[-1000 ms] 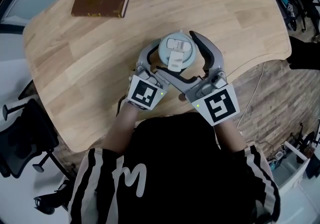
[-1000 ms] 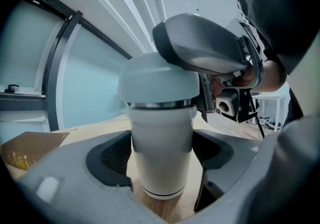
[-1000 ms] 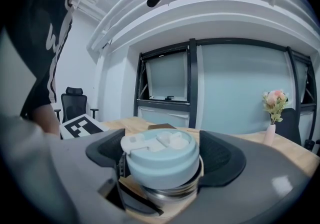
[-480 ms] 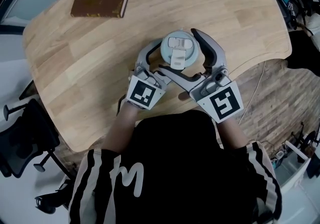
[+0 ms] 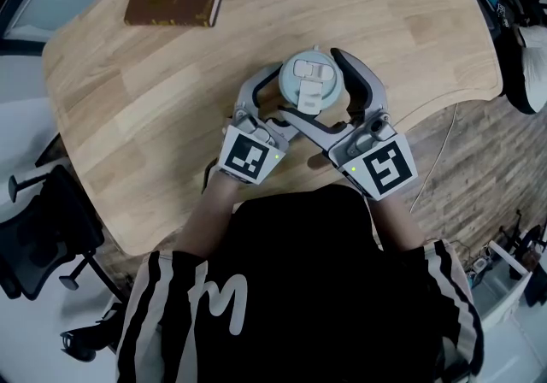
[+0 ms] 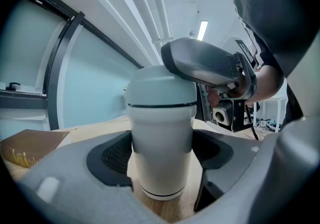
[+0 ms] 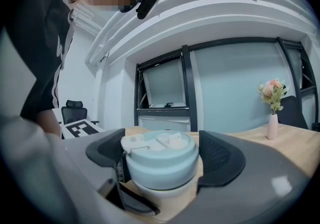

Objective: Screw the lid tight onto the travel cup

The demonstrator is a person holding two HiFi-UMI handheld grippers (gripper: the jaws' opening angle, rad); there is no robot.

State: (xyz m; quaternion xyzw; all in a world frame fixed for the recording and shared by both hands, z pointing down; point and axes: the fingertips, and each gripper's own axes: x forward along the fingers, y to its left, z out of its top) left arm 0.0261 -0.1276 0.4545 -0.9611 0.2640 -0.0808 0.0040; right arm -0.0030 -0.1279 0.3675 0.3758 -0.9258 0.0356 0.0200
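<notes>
Wooden table (image 5: 410, 48), with the cup (image 6: 160, 118) standing by its near edge, about the middle. Left gripper (image 6: 162, 158) was clamped on the cup's body and right gripper (image 7: 162, 158) was squeezing the lid (image 5: 309, 82). Looked like mid-tightening to me. Next it'd need a firm clockwise twist with the left bracing.

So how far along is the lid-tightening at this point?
Done: the lid sits on the travel cup. In hand: the left gripper clamps the cup body while the right gripper grips the lid to turn it. Left: final tightening, unverifiable here, and letting go.
</notes>
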